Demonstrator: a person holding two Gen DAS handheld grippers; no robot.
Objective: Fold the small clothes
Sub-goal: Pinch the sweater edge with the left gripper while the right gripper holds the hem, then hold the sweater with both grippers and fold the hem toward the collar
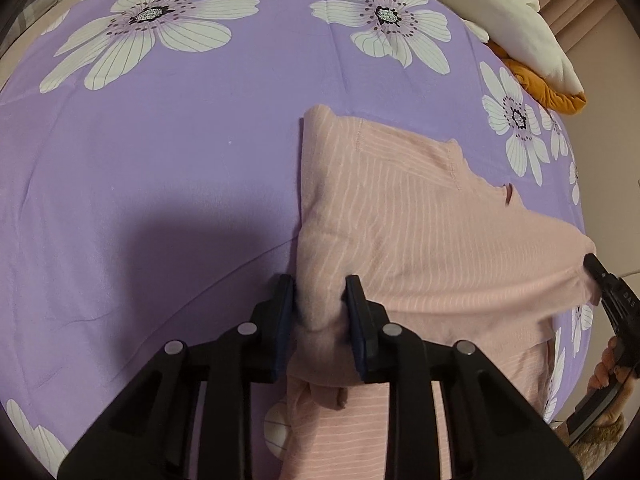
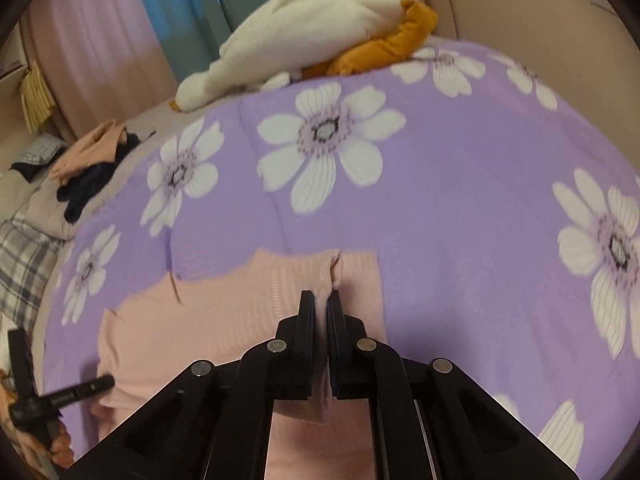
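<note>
both hand-held grippers, left and right, pinch the pink garment; next, fold it toward 12 o'clock.

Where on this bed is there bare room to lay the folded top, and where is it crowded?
Free: the wide purple sheet beside the pink top, toward the flower prints, and the stretch between the top and the cream plush. Crowded: the corner with the plush, the clothes pile at the bed's edge, and the top itself, pinched by the left gripper and right gripper.
</note>
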